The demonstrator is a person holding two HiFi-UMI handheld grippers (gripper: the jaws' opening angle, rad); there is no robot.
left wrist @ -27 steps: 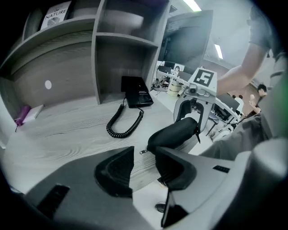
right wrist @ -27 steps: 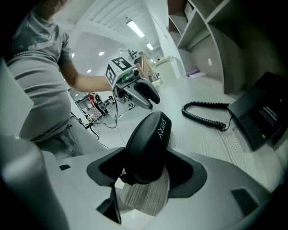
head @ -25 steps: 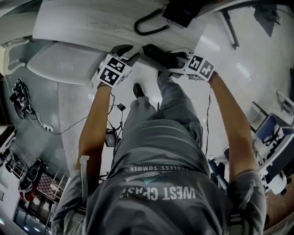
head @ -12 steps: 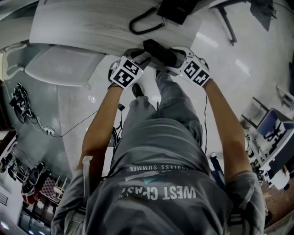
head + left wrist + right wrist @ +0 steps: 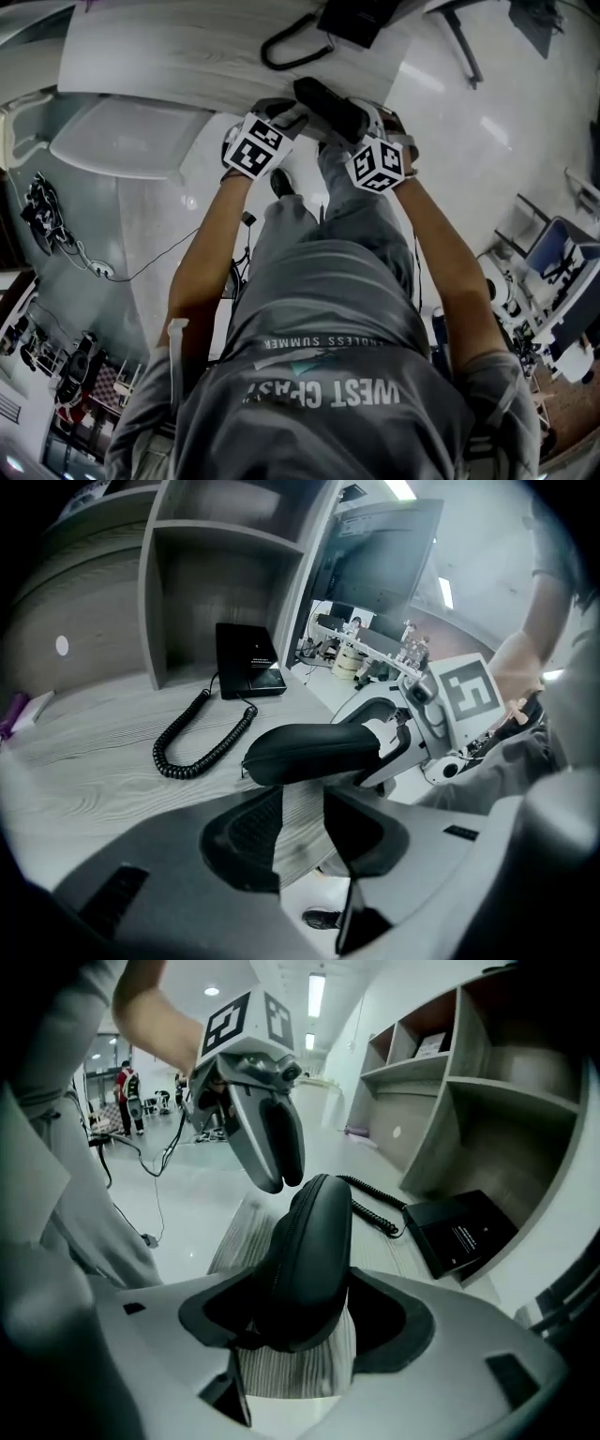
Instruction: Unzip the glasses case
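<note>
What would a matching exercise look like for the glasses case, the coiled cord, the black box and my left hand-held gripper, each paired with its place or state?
Things:
1. glasses case
2. coiled cord
3. black box
4. left hand-held gripper

Places or states:
A. jaws apart, nothing between them
B. on the table, by the shelf unit
C. closed, at the table's near edge
D. curled, lying in a long curve

Pairs: 1-C, 2-D, 3-B, 4-A
</note>
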